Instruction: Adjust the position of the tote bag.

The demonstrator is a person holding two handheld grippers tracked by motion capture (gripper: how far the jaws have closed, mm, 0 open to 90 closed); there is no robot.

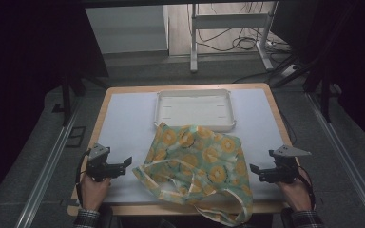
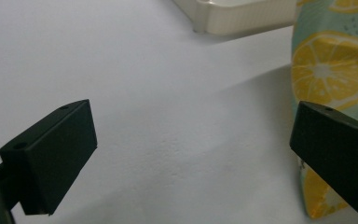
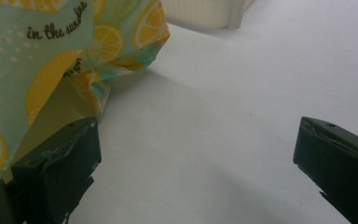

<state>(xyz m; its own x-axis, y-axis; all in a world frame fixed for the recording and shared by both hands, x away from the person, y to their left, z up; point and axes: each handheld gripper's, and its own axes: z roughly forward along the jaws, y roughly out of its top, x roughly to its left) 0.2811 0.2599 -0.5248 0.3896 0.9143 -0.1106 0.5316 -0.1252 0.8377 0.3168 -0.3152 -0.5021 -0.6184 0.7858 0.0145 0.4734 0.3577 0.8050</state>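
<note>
Near centre of desk [image 1: 123, 118]: lemon-print bag [image 1: 197, 164], crumpled, handle trailing over near edge, far corner touching white tray [image 1: 195, 110]. Left gripper [image 1: 119, 167] just left of bag, jaws wide apart, holding nothing. Right gripper [image 1: 261, 172] just right, likewise spread and empty.

Teal bag [image 1: 197, 164] with yellow lemon slices (white tray [image 1: 195, 110]).

A lab: dark curtains [image 1: 24, 47], floor rails [image 1: 47, 166], loose cables [image 1: 237, 42] behind the table [image 1: 123, 118].
</note>
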